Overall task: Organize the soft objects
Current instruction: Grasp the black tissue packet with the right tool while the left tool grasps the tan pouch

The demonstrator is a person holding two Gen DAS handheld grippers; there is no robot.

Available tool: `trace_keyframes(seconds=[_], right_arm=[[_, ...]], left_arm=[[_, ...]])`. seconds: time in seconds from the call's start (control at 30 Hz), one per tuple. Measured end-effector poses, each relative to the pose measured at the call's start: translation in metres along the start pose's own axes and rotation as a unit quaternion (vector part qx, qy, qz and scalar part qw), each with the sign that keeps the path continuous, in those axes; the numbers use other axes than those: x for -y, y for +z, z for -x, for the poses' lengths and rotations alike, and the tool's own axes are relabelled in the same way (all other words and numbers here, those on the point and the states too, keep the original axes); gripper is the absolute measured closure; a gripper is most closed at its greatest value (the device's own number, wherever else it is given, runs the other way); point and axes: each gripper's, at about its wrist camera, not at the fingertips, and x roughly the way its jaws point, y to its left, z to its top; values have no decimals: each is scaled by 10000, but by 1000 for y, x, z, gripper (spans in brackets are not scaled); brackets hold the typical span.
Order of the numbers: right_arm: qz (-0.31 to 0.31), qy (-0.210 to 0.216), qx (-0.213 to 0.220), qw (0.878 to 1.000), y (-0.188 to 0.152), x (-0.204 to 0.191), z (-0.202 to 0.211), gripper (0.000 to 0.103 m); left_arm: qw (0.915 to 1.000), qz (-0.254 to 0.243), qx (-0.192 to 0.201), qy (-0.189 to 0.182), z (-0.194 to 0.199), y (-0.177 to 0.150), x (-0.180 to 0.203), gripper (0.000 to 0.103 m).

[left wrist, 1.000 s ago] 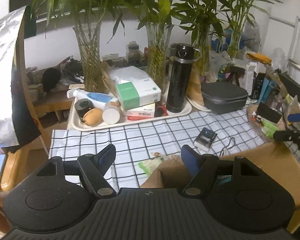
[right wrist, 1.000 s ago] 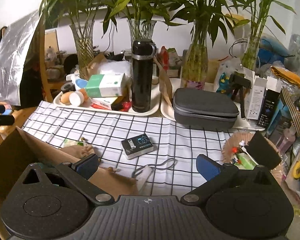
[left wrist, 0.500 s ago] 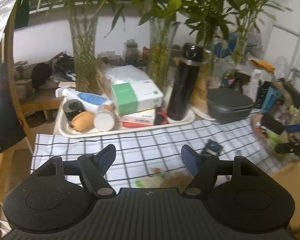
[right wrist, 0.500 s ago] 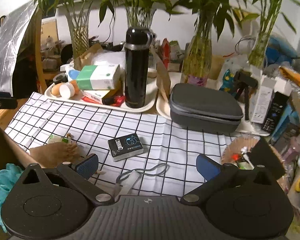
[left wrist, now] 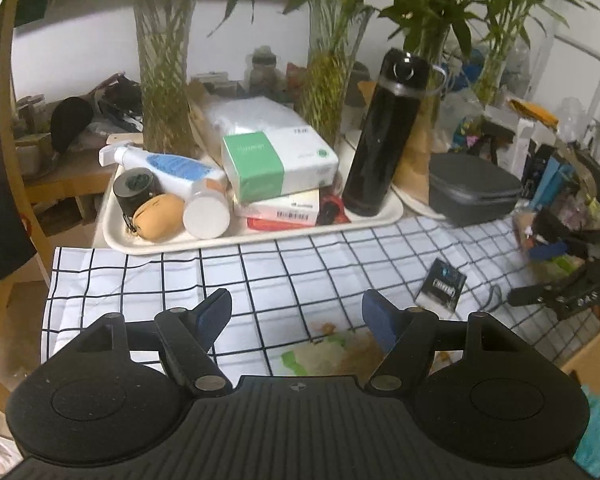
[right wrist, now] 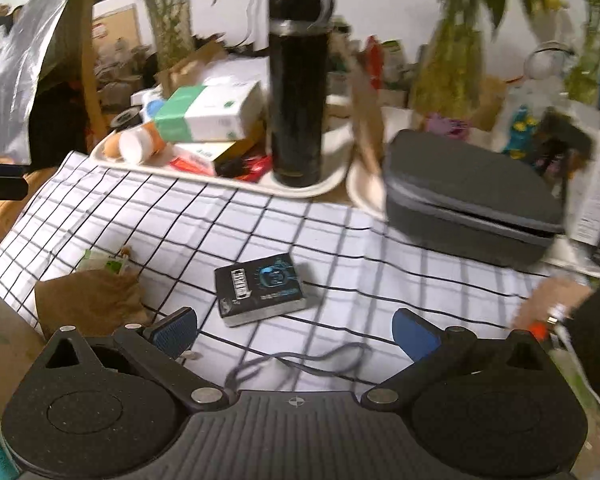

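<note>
Over the checked cloth, both grippers empty
Left gripper and right gripper spread wide; a small dark box lies just ahead of the right.

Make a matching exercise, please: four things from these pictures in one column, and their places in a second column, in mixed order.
Things:
1. black bottle
2. small dark box
3. grey case
4. green-and-white box

Places:
A. stacked on other boxes
B. flat on the checked cloth
C. upright on the tray
D. right of the tray

Pairs: 1-C, 2-B, 3-D, 4-A
</note>
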Motion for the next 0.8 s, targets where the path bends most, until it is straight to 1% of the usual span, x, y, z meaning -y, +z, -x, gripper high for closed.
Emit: trace_keyframes(seconds=[0.13, 0.27, 0.37, 0.43, 0.47, 0.57, 0.63, 0.7, 0.73, 0.8], right_arm=[[340, 206, -71, 9992, 6, -6, -21, 0], [607, 205, -114, 9979, 13, -10, -39, 0], [659, 340, -134, 9972, 17, -12, -51, 0], [717, 387, -191, 9965, 19, -14, -61, 0], [765, 400, -218, 9960, 19, -15, -65, 0], [896, 406, -297, 9947, 19, -19, -76, 1], [979, 423, -365, 9936, 19, -22, -83, 4], [1018, 405, -431, 9930, 17, -23, -89, 14], [1020, 387, -473, 9929, 17, -24, -92, 16], [1079, 337, -549, 9921, 15, -25, -97, 27]], left_arm=[[9999, -90, -108, -66, -9, -2, -6, 32], [9995, 112, -234, -164, -18, -1, -19, 32], [9982, 416, -329, -265, -24, 1, -33, 32], [9958, 690, -458, -382, -28, 2, -41, 32], [9939, 846, -522, -475, -30, 2, -44, 32], [9850, 1268, -720, -924, -37, 0, -52, 32], [9808, 1300, -899, -1146, -43, -2, -50, 32], [9783, 1246, -1065, -1265, -49, -4, -47, 33], [9768, 1225, -1154, -1324, -52, -5, -46, 33], [9736, 1205, -1336, -1402, -57, -8, -44, 33]])
